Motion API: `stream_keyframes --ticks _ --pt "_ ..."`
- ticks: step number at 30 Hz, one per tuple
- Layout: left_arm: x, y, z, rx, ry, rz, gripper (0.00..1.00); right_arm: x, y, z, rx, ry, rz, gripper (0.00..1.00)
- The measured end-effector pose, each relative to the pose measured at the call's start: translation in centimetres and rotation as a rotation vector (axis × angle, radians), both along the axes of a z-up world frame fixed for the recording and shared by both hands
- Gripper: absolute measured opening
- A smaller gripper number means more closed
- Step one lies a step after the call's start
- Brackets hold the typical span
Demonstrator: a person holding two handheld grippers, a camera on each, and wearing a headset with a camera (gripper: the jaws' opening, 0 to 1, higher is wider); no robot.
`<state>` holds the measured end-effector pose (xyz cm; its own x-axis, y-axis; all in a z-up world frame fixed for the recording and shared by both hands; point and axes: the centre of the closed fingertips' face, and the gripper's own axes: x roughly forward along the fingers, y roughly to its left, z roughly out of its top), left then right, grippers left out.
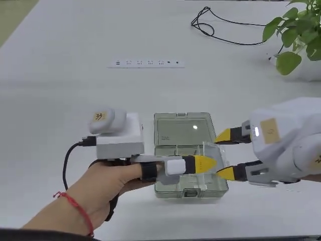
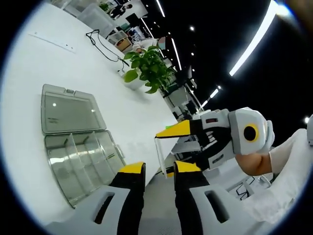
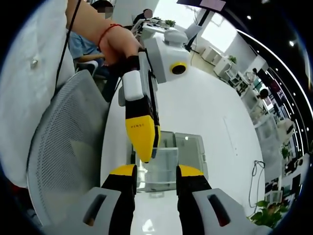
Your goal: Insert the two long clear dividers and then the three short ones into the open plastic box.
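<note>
1. Box (image 1: 188, 192): it lies open on the tabletop (image 1: 60, 100) at lower centre of the head view, with the lid flat behind the base. The left tongs (image 1: 200, 163) cross the base from the left and cover its middle. In the left gripper view the base sits at the left with clear partitions standing in it. They blend together, so I cannot count them.

2. Divider (image 3: 159, 169): it is at the centre of the right gripper view, over the right end of the box. It spans the gap of the right tongs (image 3: 157, 172), with one end against each tip. I read these tongs as grasping it end to end. In the head view it is only a faint glint between the two yellow tips at the right, and its outline is lost.

3. Left tongs: in their own view the tips stand parted and released, with the divider's edge just ahead of the gap. In the right gripper view their yellow tip overlaps the divider's upper left corner. I cannot tell whether it touches.

4. The right edge of the head view cuts off the body of the right tongs.
</note>
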<state>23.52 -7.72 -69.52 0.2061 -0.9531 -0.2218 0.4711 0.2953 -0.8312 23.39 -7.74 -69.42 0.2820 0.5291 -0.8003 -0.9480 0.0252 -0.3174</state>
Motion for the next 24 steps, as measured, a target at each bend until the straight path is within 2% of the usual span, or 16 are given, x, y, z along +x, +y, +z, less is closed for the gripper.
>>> stream_keyframes --ticks 5,18,24 --pt "-0.02 -0.17 0.17 -0.014 0.010 -0.001 0.13 -0.28 0.21 0.14 -0.007 -0.002 0.007 0.33" --pt "-0.35 -0.38 0.34 -0.026 0.003 -0.018 0.00 -0.53 0.28 0.30 -0.016 0.001 0.011 0.33" --pt "-0.34 -0.41 0.39 -0.032 0.008 -0.015 0.00 -0.51 0.29 0.38 -0.019 -0.002 0.014 0.33"
